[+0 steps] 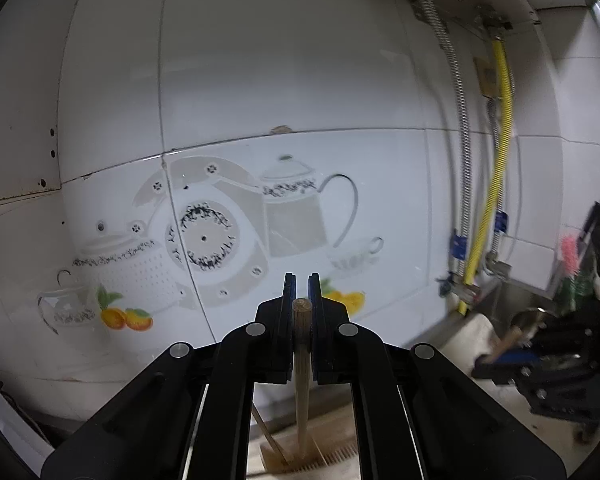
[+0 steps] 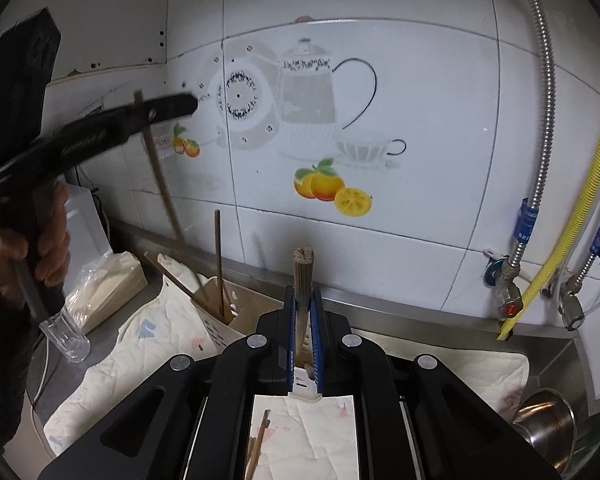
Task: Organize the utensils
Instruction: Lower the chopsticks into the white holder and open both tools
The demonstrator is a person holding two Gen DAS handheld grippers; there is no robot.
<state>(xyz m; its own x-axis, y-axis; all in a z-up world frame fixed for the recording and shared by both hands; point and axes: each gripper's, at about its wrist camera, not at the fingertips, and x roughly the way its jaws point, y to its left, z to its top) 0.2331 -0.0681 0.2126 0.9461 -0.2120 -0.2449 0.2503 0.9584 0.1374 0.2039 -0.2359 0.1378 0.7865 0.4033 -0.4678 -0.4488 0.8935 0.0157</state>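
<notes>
Both grippers are clamped on a chopstick each, and the coming move turns on how those sticks line up with the beige slotted utensil holder [image 2: 236,316] below.

In the left wrist view, the left gripper [image 1: 302,292] has its jaws pressed together on a wooden chopstick [image 1: 302,352]. The blunt end stands just above the pads, and the shaft runs down between the fingers, its long axis nearly upright. Its lower tip hangs directly beneath the fingers, right at the holder [image 1: 300,460], though I cannot tell whether it is inside or just above the rim. A second stick leans in the holder just beside it.

In the right wrist view, the right gripper [image 2: 303,300] is likewise shut on another chopstick [image 2: 303,276]. The top end pokes up past the blue pads, and the shaft drops straight down between them towards the white cloth [image 2: 148,344]. The holder lies below and to the left of these fingers, near but not underneath, with a dark chopstick [image 2: 219,264] already standing in it. More chopsticks [image 2: 260,440] lie on the cloth beneath the gripper body.

The left gripper [image 2: 172,106], seen from the right camera, hangs over the holder's far side, a hand [image 2: 40,248] on its grip. By my judgement, the left hand is the nearer to the holder; the right must shift leftwards before its stick can go down.
</notes>
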